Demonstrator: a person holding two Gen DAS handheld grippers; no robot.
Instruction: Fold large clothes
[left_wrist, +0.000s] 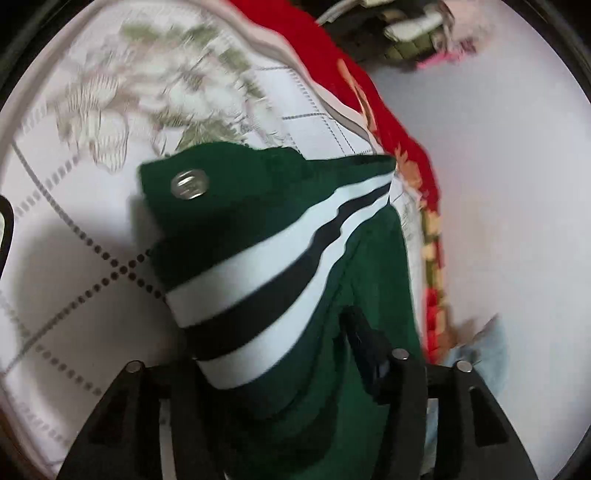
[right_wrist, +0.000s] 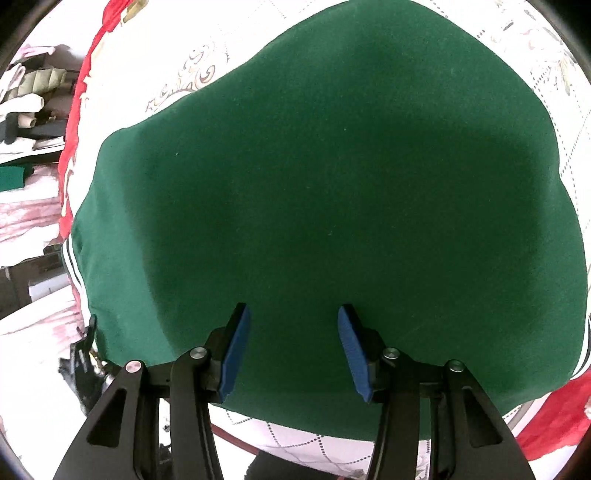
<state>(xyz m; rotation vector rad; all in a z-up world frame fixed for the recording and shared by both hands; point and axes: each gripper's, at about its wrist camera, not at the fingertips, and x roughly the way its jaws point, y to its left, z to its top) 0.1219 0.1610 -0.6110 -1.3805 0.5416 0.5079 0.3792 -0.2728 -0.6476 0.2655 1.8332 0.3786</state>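
Note:
A dark green jacket (right_wrist: 325, 177) lies spread flat on a white floral bedsheet (right_wrist: 155, 62). My right gripper (right_wrist: 293, 347) is open just above its near part, blue pads (right_wrist: 236, 350) apart, holding nothing. In the left wrist view my left gripper (left_wrist: 295, 354) is shut on the jacket's green hem (left_wrist: 266, 229), which has white and black stripes and a metal snap button (left_wrist: 189, 184). The lifted cloth drapes over the fingers and hides the left pad.
The white floral sheet (left_wrist: 110, 110) has a red patterned blanket (left_wrist: 399, 122) along its edge. A pile of clothes (left_wrist: 417, 29) lies beyond it. In the right wrist view, clutter (right_wrist: 29, 96) sits at the far left and red cloth (right_wrist: 554, 417) at the lower right.

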